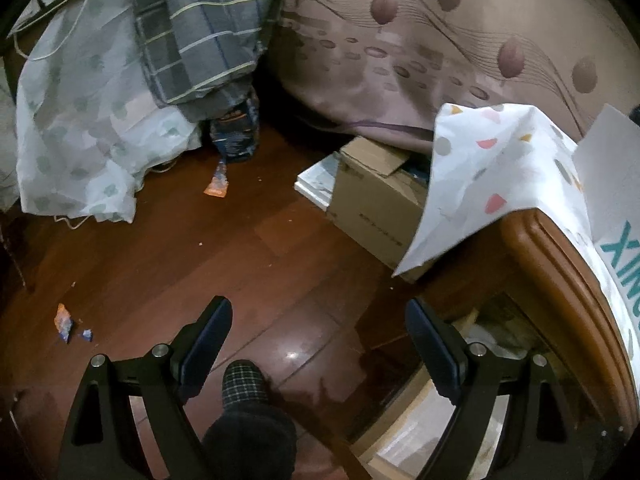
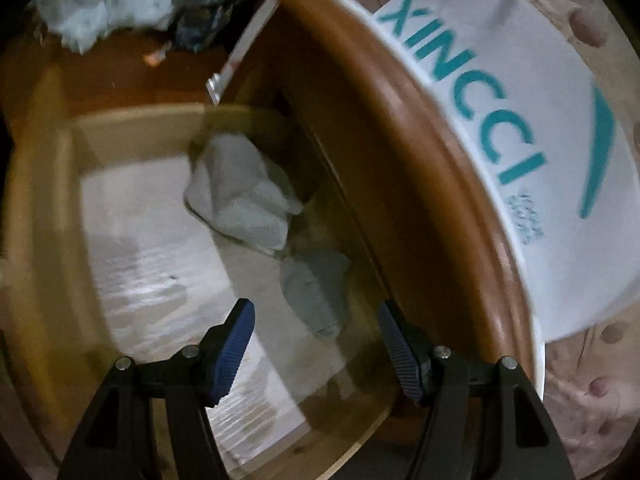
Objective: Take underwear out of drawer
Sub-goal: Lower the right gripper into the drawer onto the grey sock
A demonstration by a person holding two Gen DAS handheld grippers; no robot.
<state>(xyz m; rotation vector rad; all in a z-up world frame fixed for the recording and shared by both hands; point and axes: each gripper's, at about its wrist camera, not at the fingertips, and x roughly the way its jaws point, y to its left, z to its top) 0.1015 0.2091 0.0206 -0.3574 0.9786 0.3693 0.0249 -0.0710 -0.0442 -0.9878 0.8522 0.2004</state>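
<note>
In the right wrist view the wooden drawer (image 2: 44,200) is pulled open. A crumpled pale grey underwear (image 2: 240,192) lies at its back, and a smaller grey-blue piece (image 2: 316,292) lies nearer. My right gripper (image 2: 316,340) is open and empty just above the smaller piece. My left gripper (image 1: 320,344) is open and empty over the dark wooden floor (image 1: 200,256), left of the drawer corner (image 1: 404,416). The view is blurred.
A wooden nightstand top (image 1: 560,264) carries a white patterned cloth (image 1: 480,176) and a white XINCCI bag (image 2: 520,128). A cardboard box (image 1: 372,208), bedding piles (image 1: 80,128), a bed (image 1: 420,40), wrappers (image 1: 64,320) and my slippered foot (image 1: 244,384) are on the floor.
</note>
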